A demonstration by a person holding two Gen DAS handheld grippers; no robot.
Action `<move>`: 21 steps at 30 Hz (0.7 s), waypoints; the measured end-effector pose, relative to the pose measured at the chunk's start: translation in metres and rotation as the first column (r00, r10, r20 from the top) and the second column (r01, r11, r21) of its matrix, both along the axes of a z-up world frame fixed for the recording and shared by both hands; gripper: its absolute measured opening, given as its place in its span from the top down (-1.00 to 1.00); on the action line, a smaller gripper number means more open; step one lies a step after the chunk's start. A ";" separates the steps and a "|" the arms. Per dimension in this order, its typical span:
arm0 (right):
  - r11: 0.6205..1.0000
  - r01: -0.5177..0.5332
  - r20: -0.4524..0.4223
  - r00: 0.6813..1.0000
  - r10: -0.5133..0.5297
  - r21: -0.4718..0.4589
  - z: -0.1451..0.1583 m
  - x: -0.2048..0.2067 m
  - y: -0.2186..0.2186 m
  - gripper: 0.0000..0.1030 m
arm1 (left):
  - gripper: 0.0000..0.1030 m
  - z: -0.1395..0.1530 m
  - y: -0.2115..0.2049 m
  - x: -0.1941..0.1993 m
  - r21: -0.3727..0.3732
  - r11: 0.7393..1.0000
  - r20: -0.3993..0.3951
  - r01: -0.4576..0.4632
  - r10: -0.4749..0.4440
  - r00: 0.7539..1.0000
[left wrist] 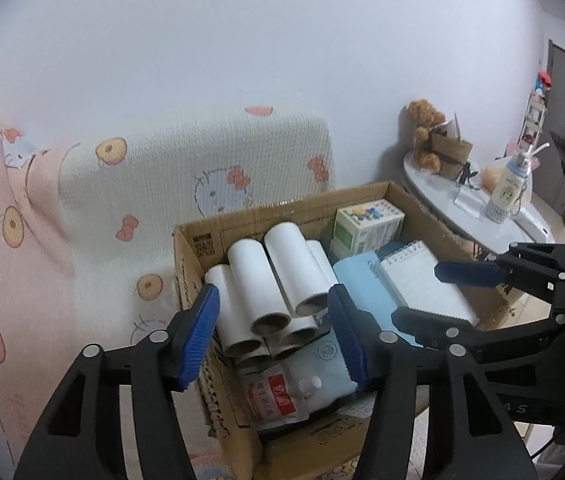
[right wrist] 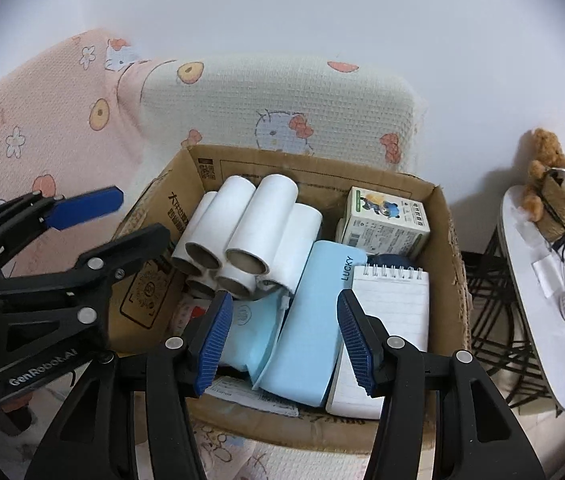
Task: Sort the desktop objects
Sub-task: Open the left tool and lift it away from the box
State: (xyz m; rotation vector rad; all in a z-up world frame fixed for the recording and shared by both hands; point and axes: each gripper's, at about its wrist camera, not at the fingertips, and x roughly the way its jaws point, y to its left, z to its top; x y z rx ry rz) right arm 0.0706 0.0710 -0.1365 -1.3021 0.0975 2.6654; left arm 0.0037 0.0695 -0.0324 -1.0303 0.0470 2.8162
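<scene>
An open cardboard box (right wrist: 440, 216) (left wrist: 242, 216) sits on a cartoon-print cover. It holds a bundle of white paper rolls (right wrist: 258, 216) (left wrist: 278, 268), a light blue case marked LUCKY (right wrist: 314, 320) (left wrist: 362, 280), a spiral notepad (right wrist: 398, 304) (left wrist: 422, 280), a small green-and-white carton (right wrist: 386, 220) (left wrist: 370, 224) and a white pouch with a red label (left wrist: 278, 400). My left gripper (left wrist: 272, 340) (right wrist: 138, 216) hovers open over the rolls, holding nothing. My right gripper (right wrist: 285, 340) (left wrist: 418, 294) hovers open above the blue case and notepad, its pads clear of both.
A sofa back under a pink and cream cartoon cover (left wrist: 186, 160) (right wrist: 274, 96) rises behind the box. To the right stands a white round side table (right wrist: 530, 280) (left wrist: 494, 232) on black wire legs, carrying a teddy bear (left wrist: 426, 128) (right wrist: 542, 168) and a small bottle (left wrist: 508, 188).
</scene>
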 end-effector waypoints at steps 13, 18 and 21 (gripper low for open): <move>0.993 0.041 0.000 0.999 -0.042 0.106 0.017 0.014 -0.031 -0.23 | -0.26 0.001 -0.019 0.011 0.024 0.999 -0.005 0.025 -0.025 1.000; 0.989 0.036 0.000 0.999 -0.037 0.141 0.021 0.019 -0.039 -0.24 | -0.26 -0.002 -0.021 0.011 0.032 0.999 0.008 0.038 -0.038 0.999; 0.991 0.036 0.006 0.999 -0.038 0.132 0.020 0.019 -0.040 -0.25 | -0.28 -0.001 -0.019 0.012 0.023 0.999 0.002 0.044 -0.044 0.999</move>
